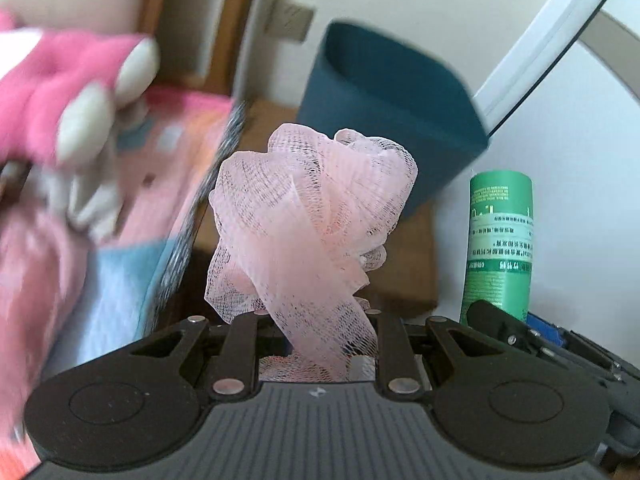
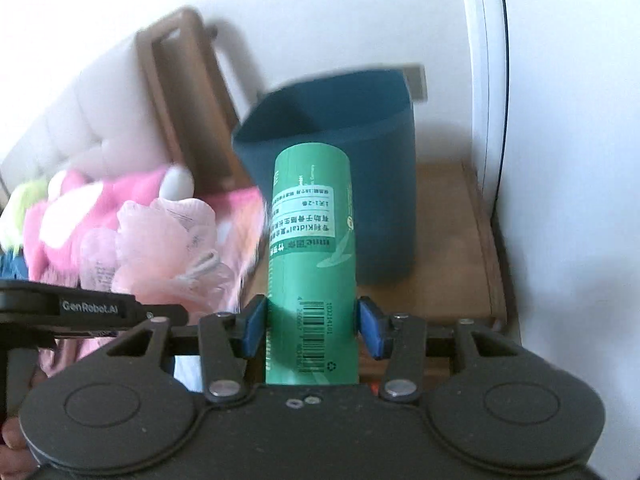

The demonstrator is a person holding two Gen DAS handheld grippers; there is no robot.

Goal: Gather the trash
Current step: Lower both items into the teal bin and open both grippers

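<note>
Gripping a green tube (image 2: 312, 264) between its blue pads (image 2: 253, 328), the right gripper (image 2: 311, 326) is clamped on the tube's lower part, near the barcode, and holds it upright. The left gripper (image 1: 316, 332) has a bunch of pink mesh (image 1: 312, 216) rising from between its fingers; the fingertips themselves are hidden under the mesh, so the grip looks closed on it, though this is a judgement. Just beyond both loads stands a dark teal bin (image 2: 340, 168), open at the top, on a wooden surface (image 2: 448, 240) against a white wall. From the left camera the bin (image 1: 392, 120) sits behind and to the right of the mesh, with the green tube (image 1: 500, 244) at far right. Nothing can be seen inside the bin from these angles. Both pieces of trash appear picked up and close to the bin, so what is left is carrying each over the rim and letting go. To the left lie a pink plush toy (image 2: 100, 208) and pink bedding, blurred. A white vertical frame (image 2: 486, 80) stands right of the bin. Nothing blocks the way to the opening, though the two grippers are close together and could crowd each other.
</note>
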